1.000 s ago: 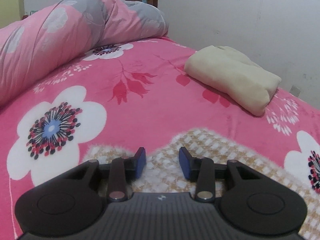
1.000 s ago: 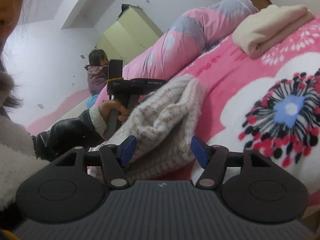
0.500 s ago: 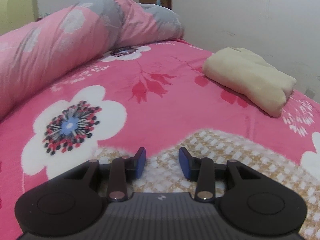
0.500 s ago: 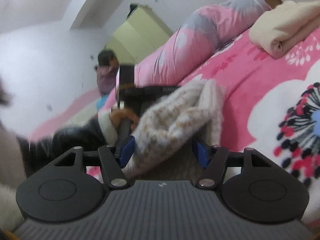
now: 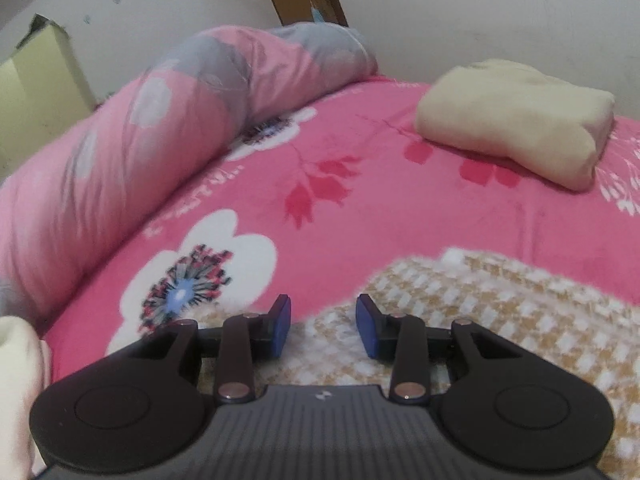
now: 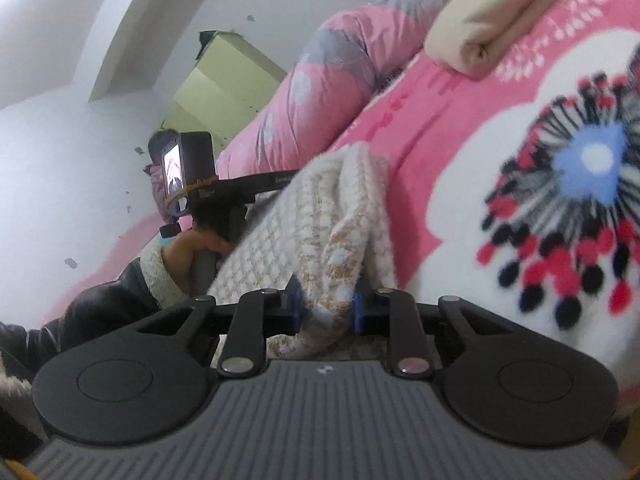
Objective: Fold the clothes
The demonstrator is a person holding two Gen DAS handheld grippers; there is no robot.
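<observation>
The left wrist view shows the left tool (image 5: 323, 328) with its blue pads spread and nothing pinched, hovering low over the knit sweater (image 5: 500, 320), a white and tan checked garment that lies on the pink flowered bed (image 5: 360, 220). Farther back a folded cream garment (image 5: 516, 120) rests on the bed near the wall, well apart from the sweater, with a rolled quilt (image 5: 160, 140) along the left.

The right wrist view gives what that one cannot: the right tool (image 6: 326, 306) has just been closing and now pinches a bunched fold of the sweater (image 6: 316, 232) between its pads, the cloth raised in a ridge off the bed. It also shows the person's left hand (image 6: 192, 252) wrapped round the grey handle of the other tool (a dark sleeve with a pale fleecy cuff behind it), just beside the sweater's far edge. This view is rolled, so the bed slants.
</observation>
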